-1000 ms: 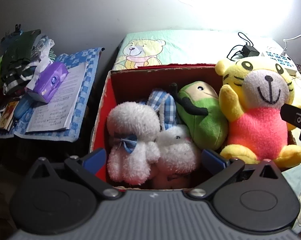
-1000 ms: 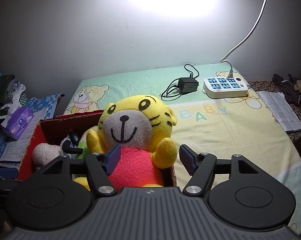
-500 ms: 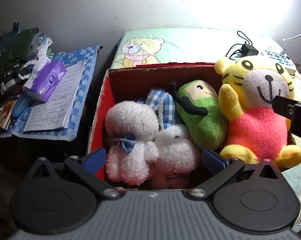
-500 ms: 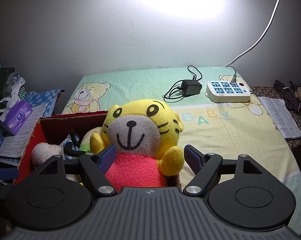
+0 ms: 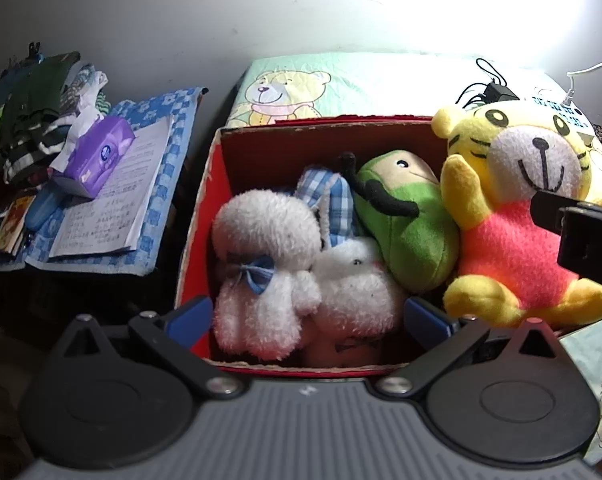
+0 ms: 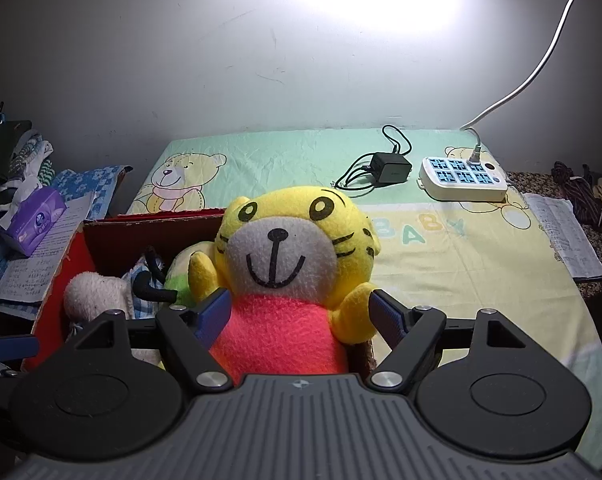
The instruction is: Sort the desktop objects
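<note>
The right gripper (image 6: 299,314) has its fingers spread wide on either side of the yellow tiger plush (image 6: 289,276), low centre of frame. The tiger sits upright in the red box (image 5: 301,132). The left gripper (image 5: 307,314) fingers gape wide over the white plushes (image 5: 269,264).

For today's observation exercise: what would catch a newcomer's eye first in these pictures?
First the yellow tiger in its pink shirt, sitting at the right end of the red box, between the fingers of the open right claw. Next the white plush and green plush packed beside it, then the bright glare on the wall above.
</note>
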